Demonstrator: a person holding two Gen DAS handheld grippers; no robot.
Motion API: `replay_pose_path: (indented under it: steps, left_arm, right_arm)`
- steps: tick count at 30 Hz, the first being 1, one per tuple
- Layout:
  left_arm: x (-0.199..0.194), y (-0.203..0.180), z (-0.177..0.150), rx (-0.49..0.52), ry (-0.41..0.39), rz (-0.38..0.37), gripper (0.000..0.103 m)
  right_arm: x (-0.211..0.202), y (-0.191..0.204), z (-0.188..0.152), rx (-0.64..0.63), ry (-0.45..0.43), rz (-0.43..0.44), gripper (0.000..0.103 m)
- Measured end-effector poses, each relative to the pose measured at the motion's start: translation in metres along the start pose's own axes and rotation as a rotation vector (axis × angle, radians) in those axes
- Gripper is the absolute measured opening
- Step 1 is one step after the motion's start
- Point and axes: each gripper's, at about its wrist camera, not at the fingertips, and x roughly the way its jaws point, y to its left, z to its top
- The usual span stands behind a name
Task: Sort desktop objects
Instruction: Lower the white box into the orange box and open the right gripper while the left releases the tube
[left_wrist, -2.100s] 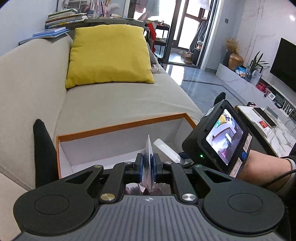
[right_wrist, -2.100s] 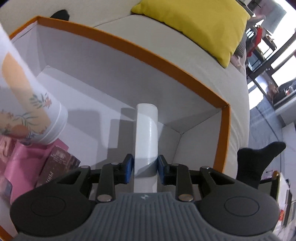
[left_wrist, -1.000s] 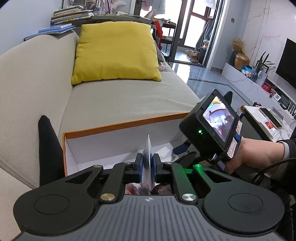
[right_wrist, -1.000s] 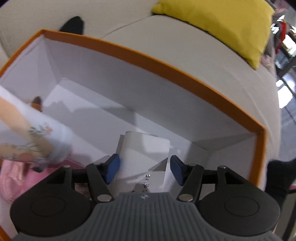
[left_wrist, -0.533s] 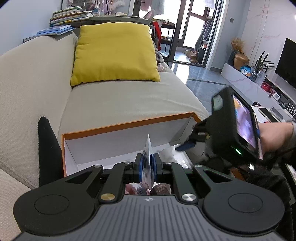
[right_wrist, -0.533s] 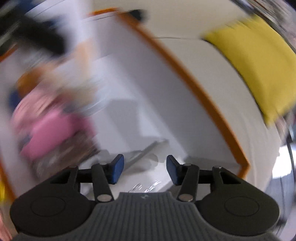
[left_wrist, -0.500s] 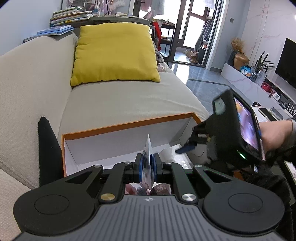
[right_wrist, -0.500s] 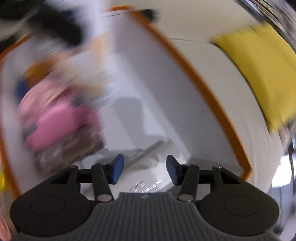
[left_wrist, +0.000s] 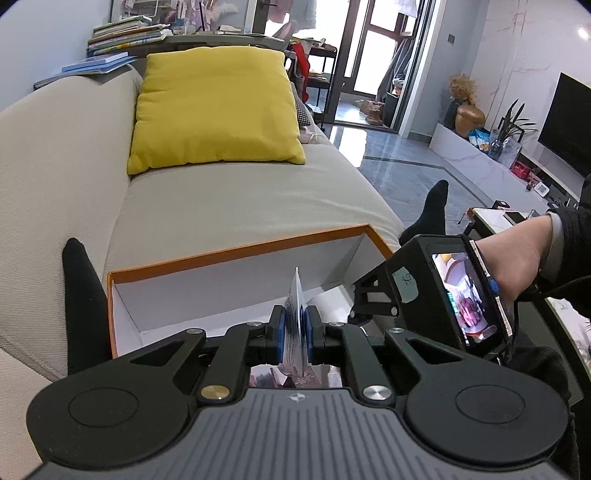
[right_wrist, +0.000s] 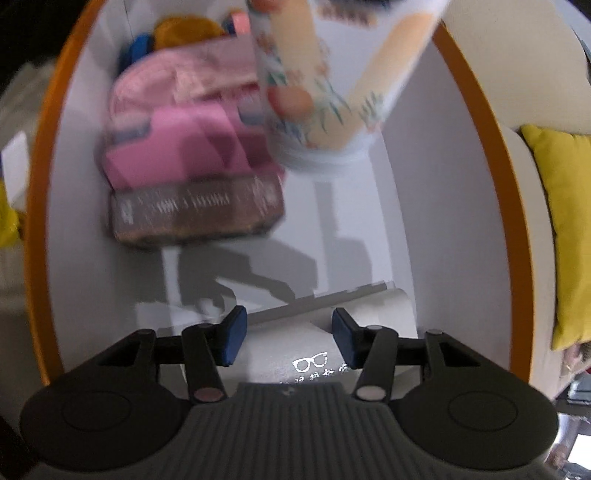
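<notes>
My left gripper (left_wrist: 295, 332) is shut on the flat end of a white tube (left_wrist: 295, 314) printed with orange and flowers. The tube (right_wrist: 325, 81) hangs cap-down over the orange-rimmed white box (left_wrist: 236, 251) in the right wrist view. My right gripper (right_wrist: 287, 326) points steeply down into the box (right_wrist: 480, 122), its jaws apart. A white carton with a glasses icon (right_wrist: 369, 306) lies on the box floor beneath and between the blue pads (right_wrist: 232, 332), which do not press on it. In the left wrist view a hand (left_wrist: 517, 254) carries the right gripper at the box's right end.
Pink packs (right_wrist: 177, 147) and a brown carton (right_wrist: 195, 210) fill the box's far end. The box stands on a beige sofa (left_wrist: 240, 199) with a yellow cushion (left_wrist: 214, 107). A black-socked foot (left_wrist: 432, 210) rests past the box; a marble table (left_wrist: 509, 218) stands right.
My right gripper let go of the white carton, which now lies on the box floor, then rolled and shifted toward the box's right end. The left gripper and its tube stayed put.
</notes>
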Motion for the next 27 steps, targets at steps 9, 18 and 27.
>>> replay_pose_path:
  steps: [9, 18, 27]
  left_arm:
    - [-0.002, -0.004, 0.001, -0.004, 0.007, -0.036, 0.012]
    - [0.017, -0.033, -0.004, 0.078, 0.108, -0.129, 0.012]
    - [0.046, -0.058, -0.019, 0.243, 0.256, -0.135, 0.012]
  right_arm:
    - [-0.018, -0.013, -0.003, 0.166, -0.024, -0.014, 0.055]
    - [-0.059, -0.024, -0.021, 0.402, -0.172, -0.039, 0.055]
    - [-0.008, -0.024, -0.034, 0.35, -0.183, -0.025, 0.032]
